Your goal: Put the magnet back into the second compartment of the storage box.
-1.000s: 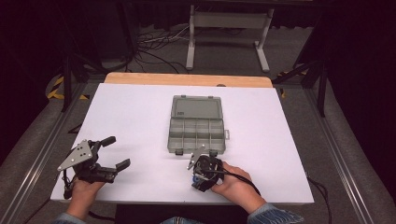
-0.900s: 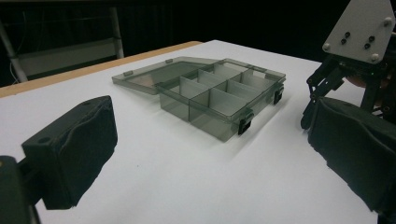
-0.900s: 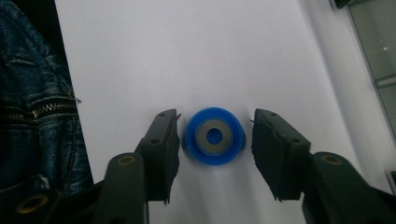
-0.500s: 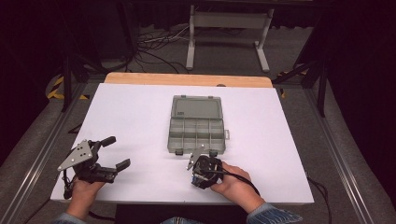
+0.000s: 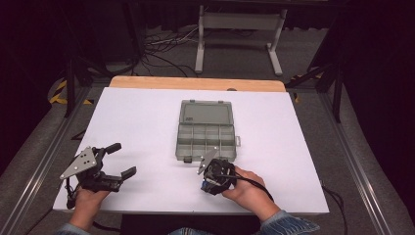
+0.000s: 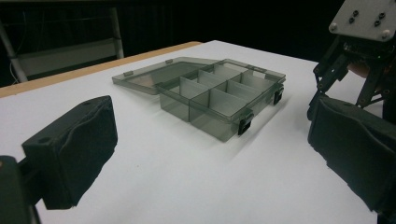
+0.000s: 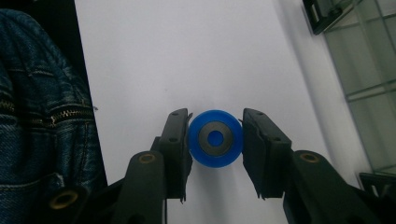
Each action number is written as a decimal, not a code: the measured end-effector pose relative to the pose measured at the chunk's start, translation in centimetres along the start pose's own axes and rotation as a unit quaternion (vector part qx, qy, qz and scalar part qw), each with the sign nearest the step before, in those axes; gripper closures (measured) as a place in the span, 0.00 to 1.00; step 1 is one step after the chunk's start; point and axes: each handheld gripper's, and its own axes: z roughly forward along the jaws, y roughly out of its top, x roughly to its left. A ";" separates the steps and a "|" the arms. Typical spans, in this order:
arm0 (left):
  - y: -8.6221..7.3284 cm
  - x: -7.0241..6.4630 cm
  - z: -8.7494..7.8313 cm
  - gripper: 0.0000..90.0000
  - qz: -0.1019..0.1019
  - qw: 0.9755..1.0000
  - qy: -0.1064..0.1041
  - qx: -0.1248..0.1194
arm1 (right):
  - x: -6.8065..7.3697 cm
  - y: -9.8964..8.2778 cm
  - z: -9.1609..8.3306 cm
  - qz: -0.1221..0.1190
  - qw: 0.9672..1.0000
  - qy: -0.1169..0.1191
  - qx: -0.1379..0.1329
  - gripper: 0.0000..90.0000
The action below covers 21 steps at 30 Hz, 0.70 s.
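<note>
Right tongs point(image 7: 215, 140): I am gripping a small blue plastic wheel with a grey metal hub point(image 7: 215, 137); both black pads are pressing on its rim, one on each side. The jaws have just been closing on it.
Blue wheel: it is sitting between the pads just above the white desk point(image 5: 147, 117), near the desk's near edge, a little right of the middle. I cannot tell whether it is touching the surface.
Right hand point(image 5: 249, 188): it is wrapping the tongs' body from the near edge, with a blue denim sleeve point(image 5: 281, 223) behind it; in the high view these tongs point(image 5: 211, 169) are pointing down, just in front of the box's near side.
Left tongs point(image 5: 125, 159): I am holding them wide, with nothing between the jaws, close to the near left corner of the desk, well apart from the box.
Left hand point(image 5: 88, 200): it is holding the tongs' body at the near edge.
Clear grey plastic compartment box point(image 5: 206, 129): it is lying open at the middle of the desk, its lid flat toward the far edge, its divided tray toward me, black latches on the near side.
Wooden strip point(image 5: 195, 84): it is running along the desk's far edge.
</note>
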 end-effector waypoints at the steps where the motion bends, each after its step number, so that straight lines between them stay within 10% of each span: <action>1: 0.0 0.0 0.0 0.03 0.000 1.000 0.000 -0.001 | 0.0 0.0 -0.1 0.000 1.000 -0.001 -0.001 0.70; 21: 0.0 0.0 0.0 0.03 -0.001 1.000 -0.001 0.001 | -0.8 0.6 -2.8 0.005 1.000 -0.010 -0.025 0.70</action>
